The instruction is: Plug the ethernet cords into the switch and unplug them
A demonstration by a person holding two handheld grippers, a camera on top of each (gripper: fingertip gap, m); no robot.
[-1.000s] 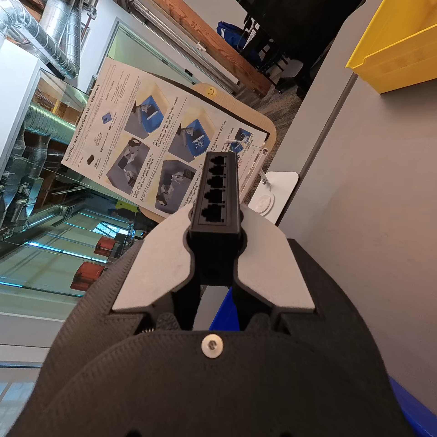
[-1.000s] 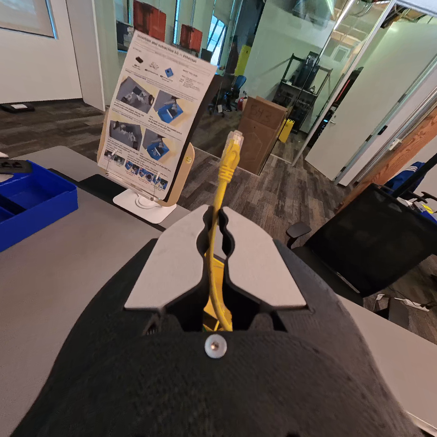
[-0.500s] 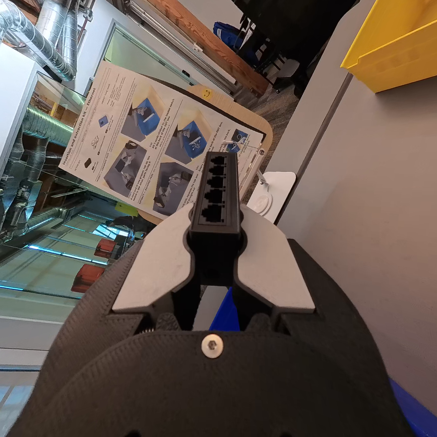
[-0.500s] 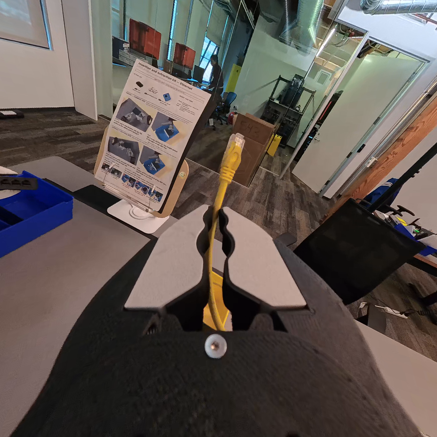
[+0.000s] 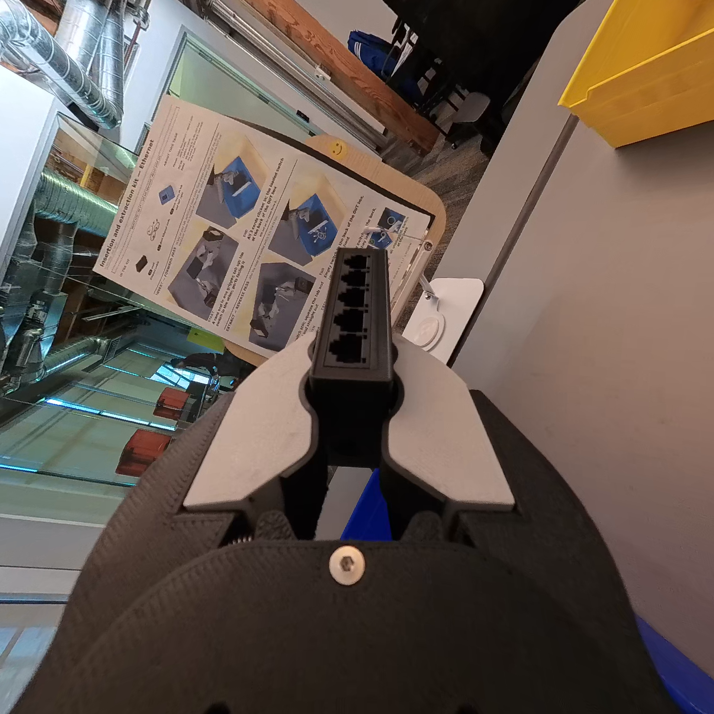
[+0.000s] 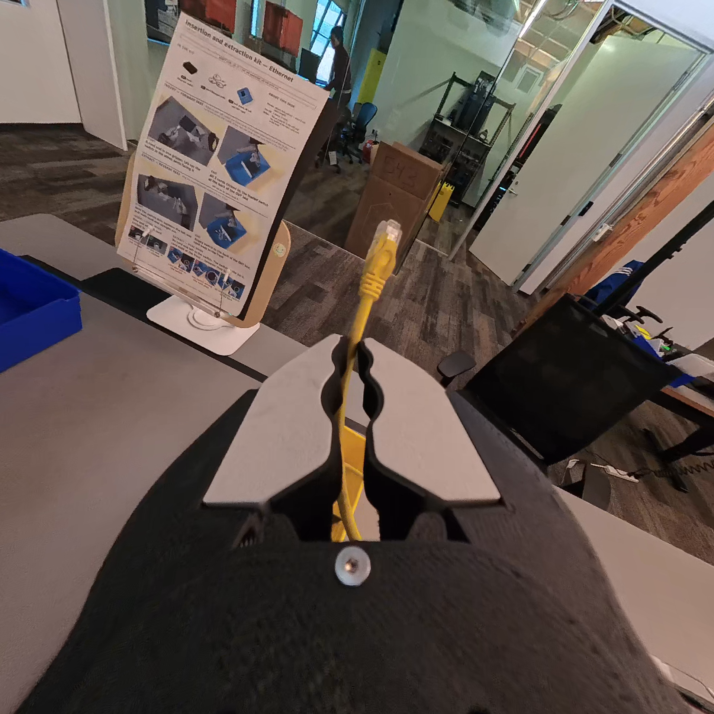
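In the left wrist view my left gripper (image 5: 352, 361) is shut on a black ethernet switch (image 5: 354, 313). The switch sticks out forward past the fingertips, its row of several empty ports facing the camera. The view is rolled on its side. In the right wrist view my right gripper (image 6: 352, 344) is shut on a yellow ethernet cord (image 6: 361, 320). The cord runs up between the fingertips and ends in a yellow boot with a clear plug (image 6: 387, 235) held in the air. Neither gripper shows in the other's view.
An instruction sheet on a wooden stand with a white base (image 6: 216, 185) stands at the grey table's far edge; it also shows in the left wrist view (image 5: 247, 232). A blue tray (image 6: 34, 309) lies left. A yellow bin (image 5: 649, 73) sits on the table. A black chair (image 6: 560, 390) stands right. The gap from one gripper's tips to the other's is roughly 50 cm.
My right gripper has swung and tilted with the cord, so the stand moved left and nearer in its view. The left gripper barely moved. Both grasps are unchanged.
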